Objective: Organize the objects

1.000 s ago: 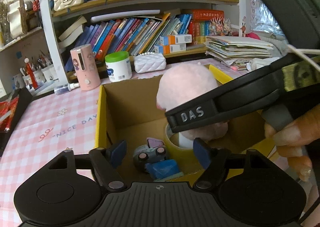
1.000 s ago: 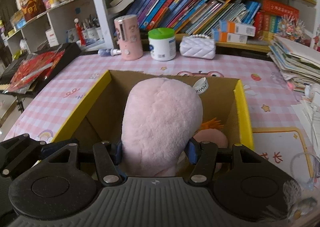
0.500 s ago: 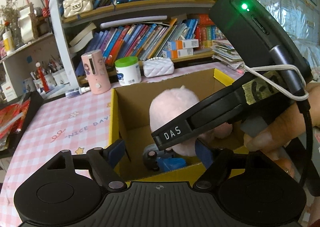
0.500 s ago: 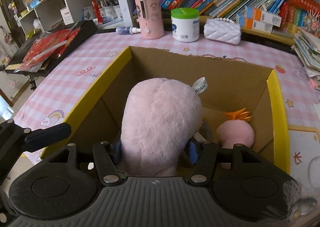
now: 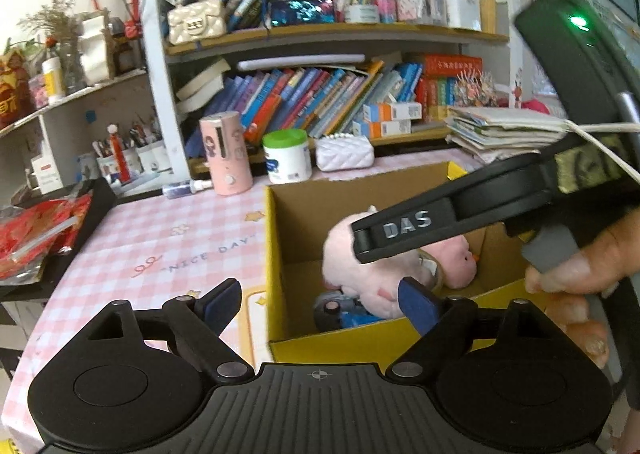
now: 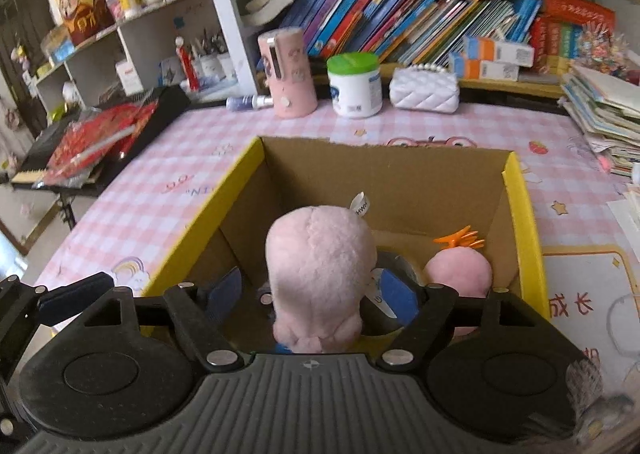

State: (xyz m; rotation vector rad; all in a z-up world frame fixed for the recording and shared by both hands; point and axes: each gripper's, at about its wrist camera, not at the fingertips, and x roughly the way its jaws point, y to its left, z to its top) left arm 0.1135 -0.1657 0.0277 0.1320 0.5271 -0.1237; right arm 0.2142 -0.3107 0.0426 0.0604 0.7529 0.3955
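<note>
Both grippers (image 5: 320, 300) (image 6: 310, 290) just opening, plush (image 6: 320, 266) released

Open-topped cardboard box (image 6: 520, 190), half filled by pink plush (image 6: 320, 266); free room behind it. Bare checked tablecloth (image 6: 168, 174) left; pink cylinder (image 6: 287, 72), white jar (image 6: 354, 86), quilted purse (image 6: 425, 90) blocking far edge.

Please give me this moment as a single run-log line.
right claw: just opened, pads off pink plush toy | toy: in cardboard box | left claw: open, empty
</note>
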